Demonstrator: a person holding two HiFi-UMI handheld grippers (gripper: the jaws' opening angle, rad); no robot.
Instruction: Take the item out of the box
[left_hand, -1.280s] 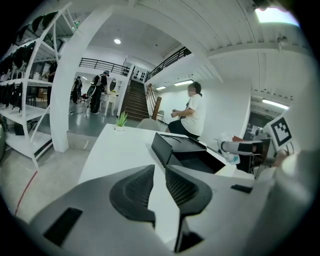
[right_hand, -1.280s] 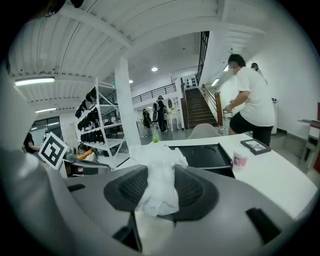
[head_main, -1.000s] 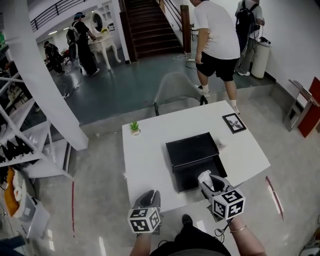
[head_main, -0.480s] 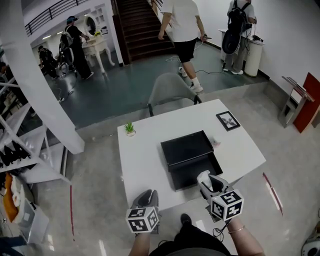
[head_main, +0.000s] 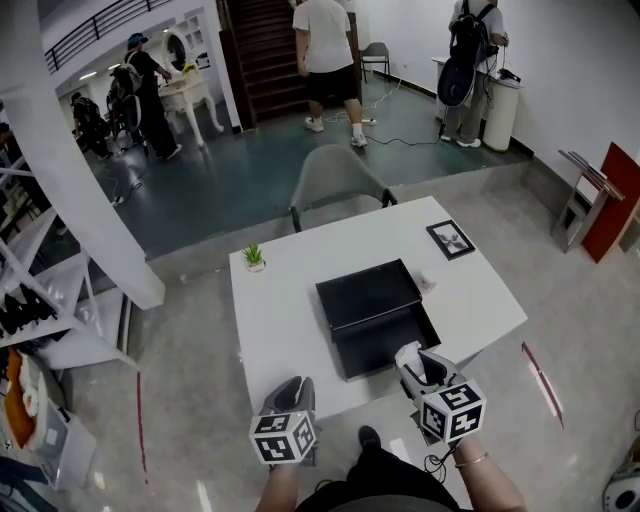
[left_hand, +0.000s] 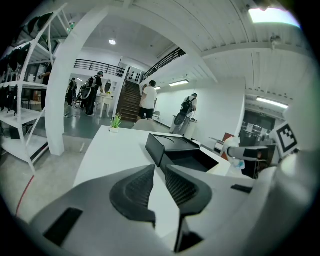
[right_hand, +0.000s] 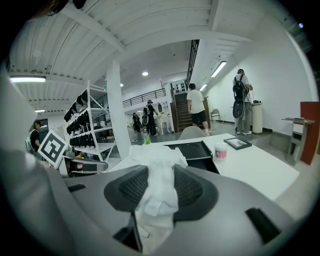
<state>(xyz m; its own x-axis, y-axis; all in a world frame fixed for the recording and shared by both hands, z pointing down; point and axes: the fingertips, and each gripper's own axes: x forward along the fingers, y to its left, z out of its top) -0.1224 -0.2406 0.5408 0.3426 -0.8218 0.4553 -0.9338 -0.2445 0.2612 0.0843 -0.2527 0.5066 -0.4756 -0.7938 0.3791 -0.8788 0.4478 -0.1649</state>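
Right gripper view shows the right tongs (right_hand: 161, 175) clamped on a crumpled white item (right_hand: 158, 156), held at the near right corner of the open black box (right_hand: 192, 150) on the white surface (right_hand: 260, 167). The left tongs (left_hand: 160, 172) stand slightly apart and empty, by the surface's near edge, left of the box.

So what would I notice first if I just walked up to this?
Probably the crumpled white wad pinched in the right gripper, at the near edge of the table. Next comes the open black box in the middle of the white table, with its lid lying right behind it.
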